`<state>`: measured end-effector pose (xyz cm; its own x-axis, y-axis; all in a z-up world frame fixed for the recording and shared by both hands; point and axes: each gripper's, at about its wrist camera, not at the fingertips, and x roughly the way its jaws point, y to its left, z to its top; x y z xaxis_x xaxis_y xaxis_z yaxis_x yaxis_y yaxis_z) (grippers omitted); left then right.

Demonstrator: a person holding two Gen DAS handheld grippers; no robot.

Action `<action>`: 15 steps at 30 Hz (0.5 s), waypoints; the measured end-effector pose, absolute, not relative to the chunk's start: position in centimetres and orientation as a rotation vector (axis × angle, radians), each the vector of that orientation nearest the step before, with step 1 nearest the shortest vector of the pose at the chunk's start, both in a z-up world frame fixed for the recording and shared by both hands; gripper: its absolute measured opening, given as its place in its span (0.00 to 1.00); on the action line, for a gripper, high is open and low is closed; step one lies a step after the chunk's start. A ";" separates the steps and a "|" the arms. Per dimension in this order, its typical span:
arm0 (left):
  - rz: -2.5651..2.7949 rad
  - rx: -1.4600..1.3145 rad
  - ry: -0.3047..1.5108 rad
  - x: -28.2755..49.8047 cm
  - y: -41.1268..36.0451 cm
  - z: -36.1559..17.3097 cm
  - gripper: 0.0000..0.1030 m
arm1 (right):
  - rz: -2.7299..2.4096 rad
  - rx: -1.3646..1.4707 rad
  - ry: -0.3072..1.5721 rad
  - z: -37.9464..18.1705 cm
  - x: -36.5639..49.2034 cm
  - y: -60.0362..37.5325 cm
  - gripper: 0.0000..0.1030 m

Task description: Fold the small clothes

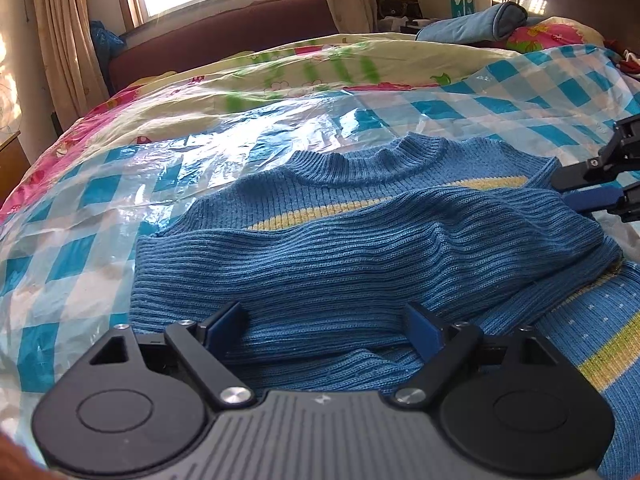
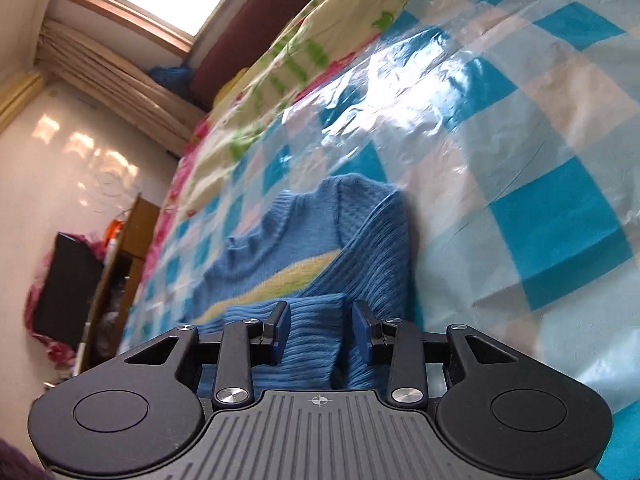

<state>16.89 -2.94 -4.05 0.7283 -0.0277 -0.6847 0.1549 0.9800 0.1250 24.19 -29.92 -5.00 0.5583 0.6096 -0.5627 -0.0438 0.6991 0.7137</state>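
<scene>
A small blue ribbed sweater (image 1: 360, 240) with a yellow stripe lies on the bed, collar toward the far side, with a sleeve folded across its chest. My left gripper (image 1: 324, 332) is open, its fingers spread over the sweater's near edge. My right gripper (image 2: 320, 332) is open with a fold of the sweater (image 2: 312, 344) between its fingers; it also shows in the left wrist view (image 1: 592, 188) at the sweater's right shoulder.
A clear plastic sheet (image 1: 120, 200) covers the blue-and-white checked bedding (image 2: 540, 200). A floral quilt (image 1: 280, 68) lies beyond it. A rolled blue cloth (image 1: 480, 20) sits at the far right. A dark red headboard (image 1: 224, 36) stands under the window. Furniture stands beside the bed (image 2: 68, 280).
</scene>
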 end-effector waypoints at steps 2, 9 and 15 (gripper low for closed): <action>-0.100 0.182 0.751 16.9 -3.0 -4.0 0.89 | 0.424 0.714 0.887 -5.2 24.3 -29.6 0.34; -0.098 0.184 0.750 16.9 -3.0 -4.0 0.90 | 0.533 0.561 0.839 -3.6 22.2 -26.8 0.32; -0.096 0.185 0.750 16.8 -3.0 -4.0 0.90 | 0.593 0.293 0.716 -1.1 18.5 -23.4 0.33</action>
<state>16.81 -2.96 -4.03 0.7283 -0.0203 -0.6849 0.1524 0.9793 0.1331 18.48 -23.40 -1.08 0.6010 0.6005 -0.5274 -0.4067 0.7979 0.4450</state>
